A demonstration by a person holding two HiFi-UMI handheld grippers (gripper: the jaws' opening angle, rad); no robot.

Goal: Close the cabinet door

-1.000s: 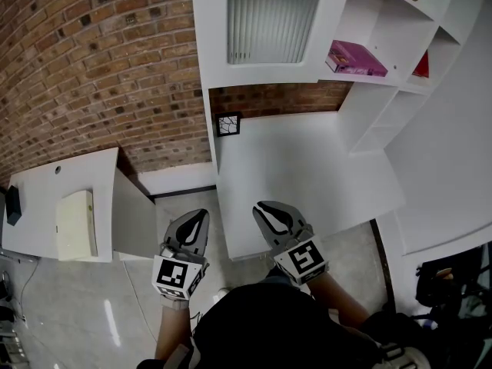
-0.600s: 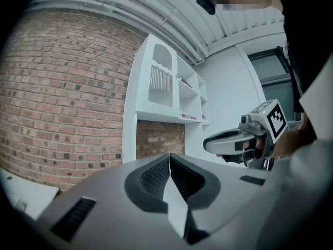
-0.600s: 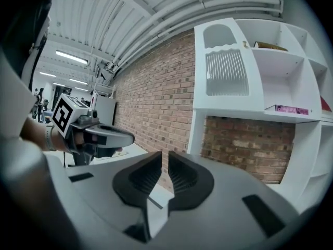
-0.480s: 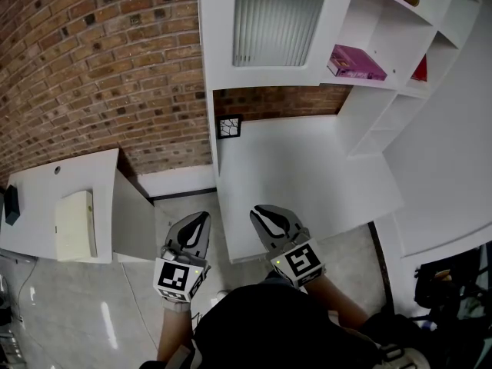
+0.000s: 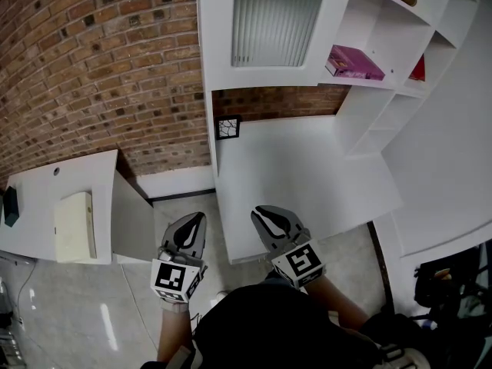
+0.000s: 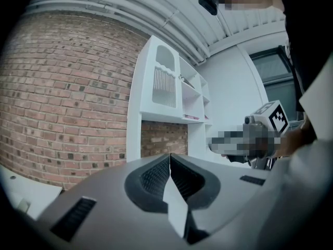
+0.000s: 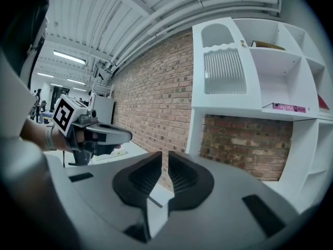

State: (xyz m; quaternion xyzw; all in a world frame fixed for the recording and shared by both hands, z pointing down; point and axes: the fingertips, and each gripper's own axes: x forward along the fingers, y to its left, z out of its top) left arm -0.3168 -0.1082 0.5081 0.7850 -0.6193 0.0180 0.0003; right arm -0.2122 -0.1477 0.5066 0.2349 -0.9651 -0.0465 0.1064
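My left gripper (image 5: pixel 200 217) and right gripper (image 5: pixel 259 210) hover side by side at the near edge of the white surface (image 5: pixel 307 167). Both sets of jaws are closed together and hold nothing. The ribbed-glass cabinet door (image 5: pixel 273 20) is well beyond them, upper left of the shelving, and seemingly flush.

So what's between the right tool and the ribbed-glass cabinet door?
In the head view, bare white desktop, then a strip of brick wall, separate the right tool from the cabinet door.
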